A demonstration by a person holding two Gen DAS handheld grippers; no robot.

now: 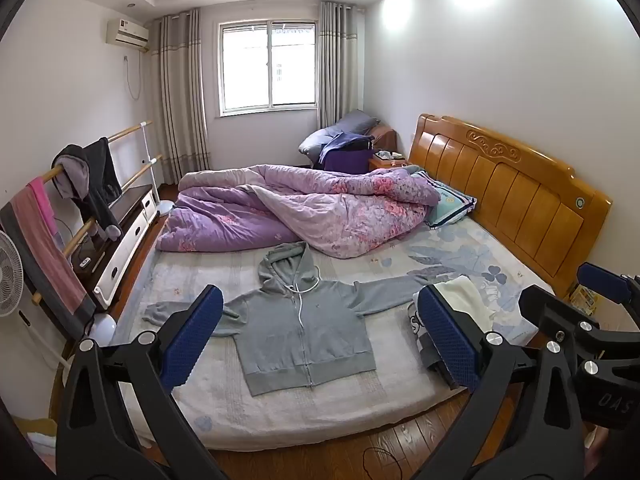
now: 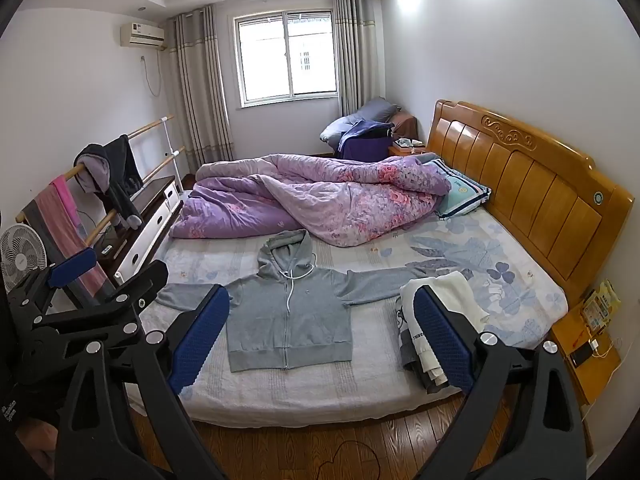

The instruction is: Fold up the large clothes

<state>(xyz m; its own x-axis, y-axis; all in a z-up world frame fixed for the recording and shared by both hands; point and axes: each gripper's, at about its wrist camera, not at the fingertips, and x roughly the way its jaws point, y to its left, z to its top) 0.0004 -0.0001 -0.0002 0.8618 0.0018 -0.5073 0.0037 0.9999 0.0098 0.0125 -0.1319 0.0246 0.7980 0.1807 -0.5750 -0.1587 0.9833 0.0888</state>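
Note:
A grey zip hoodie lies flat, front up, on the bed, sleeves spread out to both sides and hood toward the quilt. It also shows in the right wrist view. My left gripper is open and empty, held above the floor in front of the bed's near edge. My right gripper is open and empty beside it, at the same distance from the hoodie. Neither touches the cloth.
A stack of folded clothes sits on the bed right of the hoodie. A rumpled purple quilt covers the far half. A wooden headboard is at right, a clothes rail and a fan at left.

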